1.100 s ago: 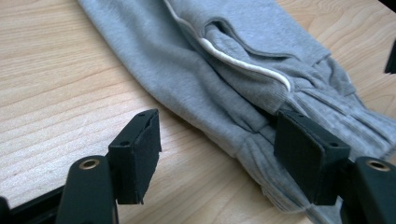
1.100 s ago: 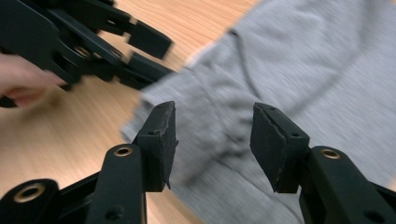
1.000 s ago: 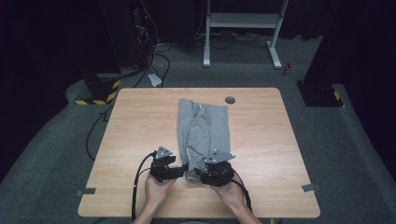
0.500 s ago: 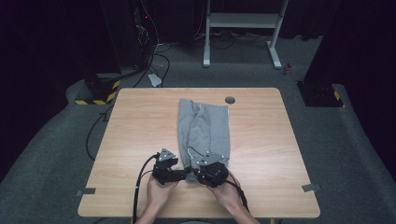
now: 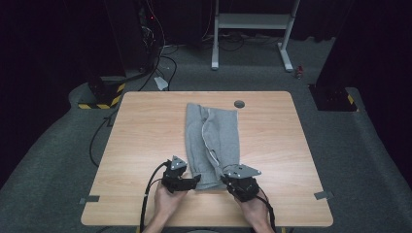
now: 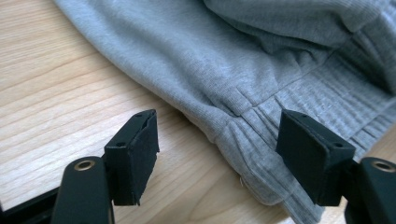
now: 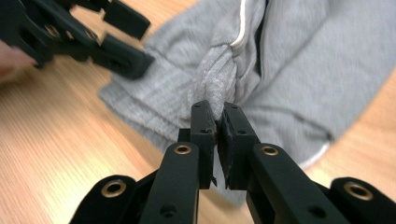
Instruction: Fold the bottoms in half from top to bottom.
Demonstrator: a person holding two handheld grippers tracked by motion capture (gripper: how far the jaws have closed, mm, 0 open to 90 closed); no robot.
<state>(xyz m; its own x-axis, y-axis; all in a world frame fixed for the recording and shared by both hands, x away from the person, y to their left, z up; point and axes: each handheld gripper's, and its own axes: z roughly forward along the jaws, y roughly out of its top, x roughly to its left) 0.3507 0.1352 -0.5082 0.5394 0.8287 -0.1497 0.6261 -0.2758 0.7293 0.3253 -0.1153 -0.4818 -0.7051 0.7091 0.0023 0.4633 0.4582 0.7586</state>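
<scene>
From my seat I see the folded grey jersey garment with ribbed hem and pale piping [image 5: 212, 145] lying lengthwise in the middle of the light wooden bench [image 5: 145, 136]; in the high view its near end sits in the lower centre of the frame, between my two tools. My right gripper [image 7: 215, 122] has just been closing, and in the right gripper view its black padded fingers [image 7: 201, 135] stand at the lower centre of the frame, pressed together on a bunched fold of the grey cloth beside the pale piping (the fabric rises in a small ridge straight above the pads); in the high view that gripper [image 5: 232, 183] is at the lower right corner of the garment, with the hand [image 5: 252, 206] behind it at the bottom edge. My left gripper [image 6: 217, 154] is spread wide; in the left gripper view one finger [image 6: 133, 154] stands over bare wood at the lower left, the other [image 6: 310, 156] over the ribbed hem at the lower right, and the hem's corner lies between them without either pad pressing on it. In the high view the left gripper [image 5: 193, 180] is just at the garment's lower left corner; its cable [image 5: 148, 191] curls down to the bottom edge. A small dark round grommet [image 5: 239, 103] sits in the bench just beyond the cloth's far end.
</scene>
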